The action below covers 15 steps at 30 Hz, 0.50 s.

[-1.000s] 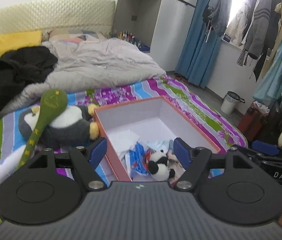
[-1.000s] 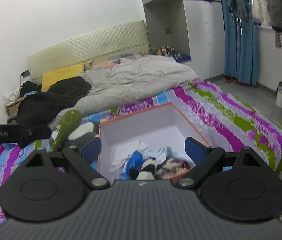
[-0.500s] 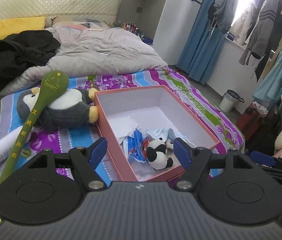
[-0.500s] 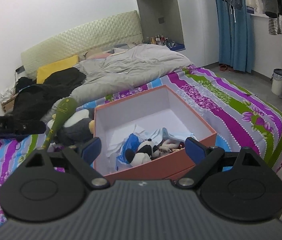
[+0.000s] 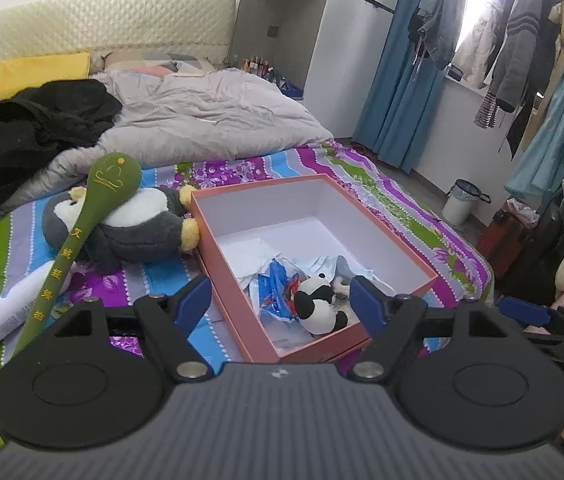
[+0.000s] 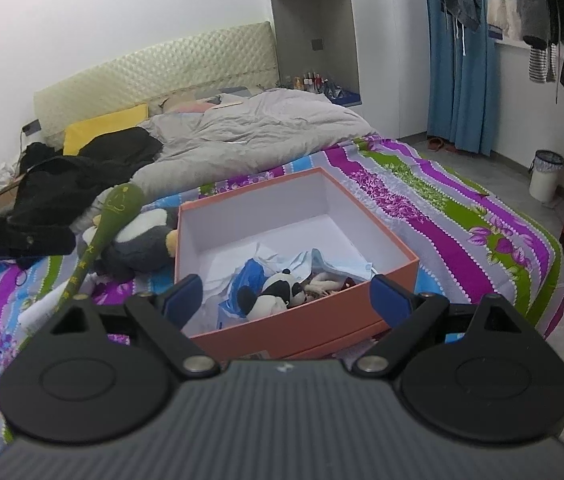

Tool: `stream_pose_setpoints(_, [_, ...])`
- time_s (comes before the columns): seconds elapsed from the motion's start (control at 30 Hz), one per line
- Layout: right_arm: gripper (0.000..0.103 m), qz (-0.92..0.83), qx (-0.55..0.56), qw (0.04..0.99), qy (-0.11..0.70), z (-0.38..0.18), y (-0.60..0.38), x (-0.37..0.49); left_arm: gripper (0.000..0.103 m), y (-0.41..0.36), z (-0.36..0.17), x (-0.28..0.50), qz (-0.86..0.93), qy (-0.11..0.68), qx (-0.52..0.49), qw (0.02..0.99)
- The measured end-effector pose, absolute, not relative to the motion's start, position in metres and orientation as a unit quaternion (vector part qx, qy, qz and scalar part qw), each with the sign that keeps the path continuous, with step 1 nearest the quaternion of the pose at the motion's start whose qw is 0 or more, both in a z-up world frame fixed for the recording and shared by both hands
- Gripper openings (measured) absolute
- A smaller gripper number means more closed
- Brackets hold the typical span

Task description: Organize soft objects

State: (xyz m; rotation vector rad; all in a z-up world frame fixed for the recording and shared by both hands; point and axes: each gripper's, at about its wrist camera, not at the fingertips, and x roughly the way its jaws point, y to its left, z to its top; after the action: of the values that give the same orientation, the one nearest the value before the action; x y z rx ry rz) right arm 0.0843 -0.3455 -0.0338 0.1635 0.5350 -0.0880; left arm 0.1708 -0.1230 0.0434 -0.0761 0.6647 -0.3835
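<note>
Both my grippers have dropped closer to the box [image 5: 238,280]; left gripper [image 5: 282,300] and right gripper [image 6: 287,294] gape wide, empty. Panda [image 5: 317,304] lies between the jaws; penguin [image 5: 138,228] left of them.

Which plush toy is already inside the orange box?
The small panda plush, lying in the orange box; the bigger penguin plush lies outside on the bedsheet.

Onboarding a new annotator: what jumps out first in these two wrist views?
The open orange cardboard box on the striped purple bedsheet, with a small black-and-white panda plush in its near corner. Beside its left wall lies a grey-and-white penguin plush under a long green plush spoon.
</note>
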Motion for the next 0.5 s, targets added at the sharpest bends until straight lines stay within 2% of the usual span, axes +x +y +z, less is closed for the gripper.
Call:
stream_pose_setpoints(0.3, [0.092,-0.043,0.085,0.956,0.278,-0.040,-0.342,0.075,0.096,-0.126,0.032,0.144,-0.184,0.328,-0.015,0.926])
stream_pose_setpoints(0.5, [0.092,-0.045,0.074,0.958,0.273,-0.038,-0.333,0.069,0.099,-0.124,0.027,0.132,-0.182,0.337,-0.014,0.923])
